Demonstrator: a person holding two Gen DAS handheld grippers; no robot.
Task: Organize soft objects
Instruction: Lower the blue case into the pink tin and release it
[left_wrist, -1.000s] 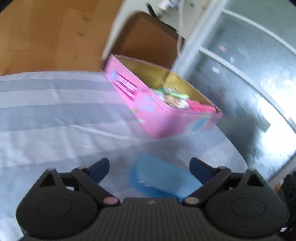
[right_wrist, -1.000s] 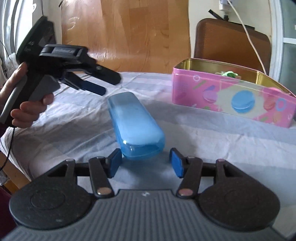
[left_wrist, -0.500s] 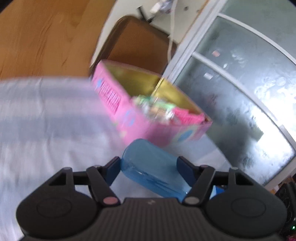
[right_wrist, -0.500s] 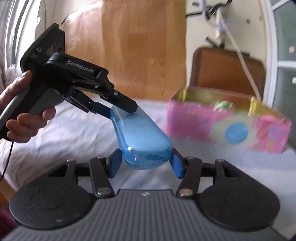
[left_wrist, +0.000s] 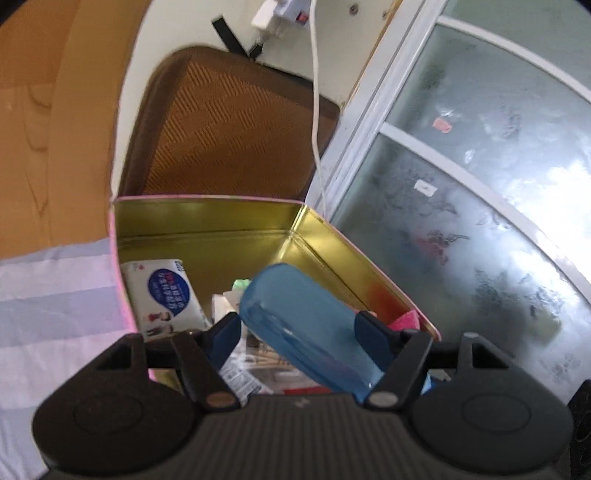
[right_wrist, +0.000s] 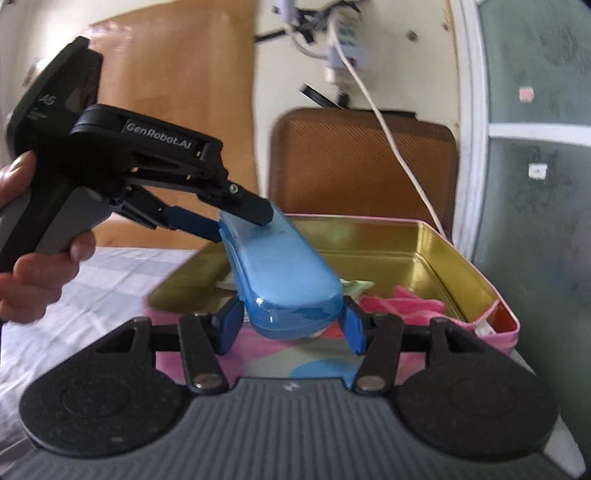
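A long blue plastic case (right_wrist: 284, 273) hangs in the air over the open pink tin (right_wrist: 491, 291), which has a gold inside. My right gripper (right_wrist: 291, 325) is shut on its near end. My left gripper (left_wrist: 297, 332) is shut on its far end; it also shows in the right wrist view (right_wrist: 240, 218), coming from the left. In the left wrist view the case (left_wrist: 295, 321) runs between the fingers above the tin (left_wrist: 207, 218). Inside the tin lie a white tissue pack (left_wrist: 162, 295), a pink cloth (right_wrist: 402, 302) and other small items.
The tin stands on a bed with a striped grey sheet (left_wrist: 48, 295). A brown chair back (right_wrist: 365, 162) stands behind the tin. A white cable (right_wrist: 388, 136) hangs from a wall socket. A frosted glass door (left_wrist: 480, 221) is at the right.
Both grippers closed on the blue case, lifted it off the sheet and carried it over the open tin.
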